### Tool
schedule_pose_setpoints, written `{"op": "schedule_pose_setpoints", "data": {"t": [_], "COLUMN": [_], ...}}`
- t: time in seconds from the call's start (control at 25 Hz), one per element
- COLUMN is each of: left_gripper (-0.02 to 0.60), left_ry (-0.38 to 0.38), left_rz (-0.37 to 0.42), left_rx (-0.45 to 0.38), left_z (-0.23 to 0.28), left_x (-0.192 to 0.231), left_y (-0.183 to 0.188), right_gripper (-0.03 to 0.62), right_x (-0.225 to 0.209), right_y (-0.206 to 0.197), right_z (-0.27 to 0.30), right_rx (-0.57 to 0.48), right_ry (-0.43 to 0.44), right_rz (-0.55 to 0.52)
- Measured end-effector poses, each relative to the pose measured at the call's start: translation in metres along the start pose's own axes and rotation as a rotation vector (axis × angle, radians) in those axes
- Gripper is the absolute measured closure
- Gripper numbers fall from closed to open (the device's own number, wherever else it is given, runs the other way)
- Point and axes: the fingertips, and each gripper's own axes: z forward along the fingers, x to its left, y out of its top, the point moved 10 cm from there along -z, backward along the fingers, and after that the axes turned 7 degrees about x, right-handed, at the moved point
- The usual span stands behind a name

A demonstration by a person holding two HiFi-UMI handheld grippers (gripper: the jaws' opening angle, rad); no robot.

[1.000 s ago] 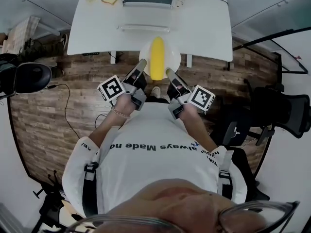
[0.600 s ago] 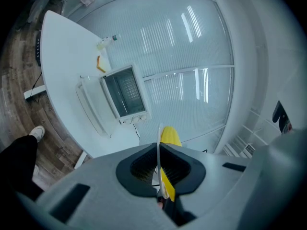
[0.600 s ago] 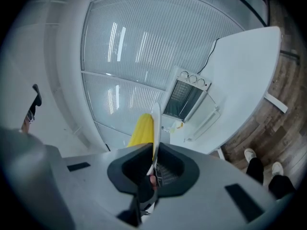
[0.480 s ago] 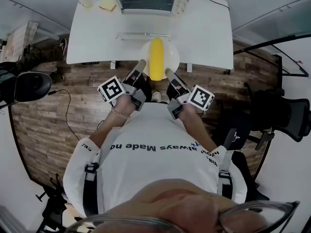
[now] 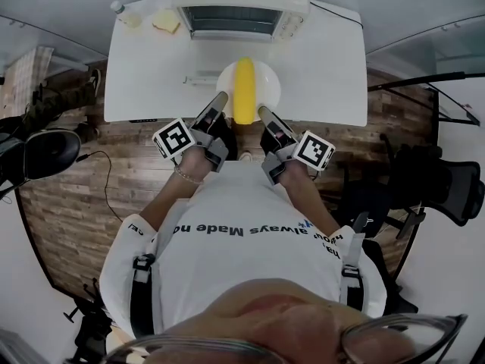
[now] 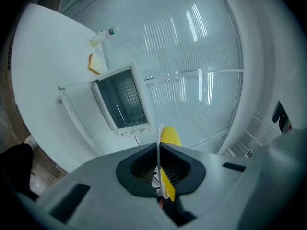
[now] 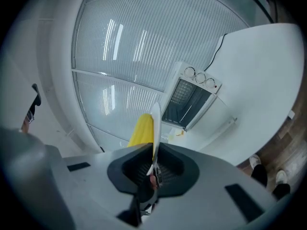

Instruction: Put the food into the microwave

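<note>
A white plate (image 5: 267, 89) carries a long yellow piece of food (image 5: 244, 89) and hangs over the front part of the white table (image 5: 326, 67). My left gripper (image 5: 220, 100) is shut on the plate's left rim and my right gripper (image 5: 262, 112) is shut on its right rim. The microwave (image 5: 241, 6) stands at the table's far edge, its glass door (image 5: 203, 78) folded down open. In the left gripper view the plate edge (image 6: 158, 159) sits between the jaws, with the food (image 6: 169, 135) above it and the microwave (image 6: 120, 102) ahead. The right gripper view shows the plate (image 7: 156, 121), the food (image 7: 141, 131) and the microwave (image 7: 189, 99).
A small bottle (image 5: 117, 7) and a yellow slice (image 5: 165, 21) lie at the table's far left corner. Office chairs stand on the wooden floor at the left (image 5: 45, 150) and right (image 5: 447, 180). A window wall rises behind the table.
The person has stepped towards the table with the plate in both grippers. The plate was in front of the table edge and is now over the table, closer to the microwave.
</note>
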Motion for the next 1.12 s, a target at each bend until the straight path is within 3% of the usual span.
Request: {"op": "schedule_pose_setpoints", "data": {"t": [0.12, 0.48, 0.64, 0.84, 1.12], "left_gripper": [0.565, 0.565, 0.565, 0.565, 0.565], "left_ry": [-0.033, -0.016, -0.043, 0.014, 0.041], "left_rz": [-0.019, -0.020, -0.023, -0.006, 0.005], "left_rx": [-0.007, 0.008, 0.013, 0.046, 0.070], "left_z": [0.006, 0.037, 0.040, 0.112, 0.111], "left_x": [-0.003, 0.020, 0.011, 0.022, 0.025], "left_y": [0.013, 0.115, 0.118, 0.142, 0.145], "right_gripper": [0.563, 0.563, 0.563, 0.563, 0.563], "right_x": [0.003, 0.007, 0.015, -0.015, -0.015], "right_y": [0.007, 0.058, 0.060, 0.127, 0.126], "right_z": [0.012, 0.106, 0.105, 0.115, 0.116], "right_rx": [-0.003, -0.006, -0.018, -0.035, -0.038], "right_ry": [-0.002, -0.020, -0.009, -0.013, -0.022], "right_rz": [-0.003, 0.002, 0.001, 0.035, 0.041]}}
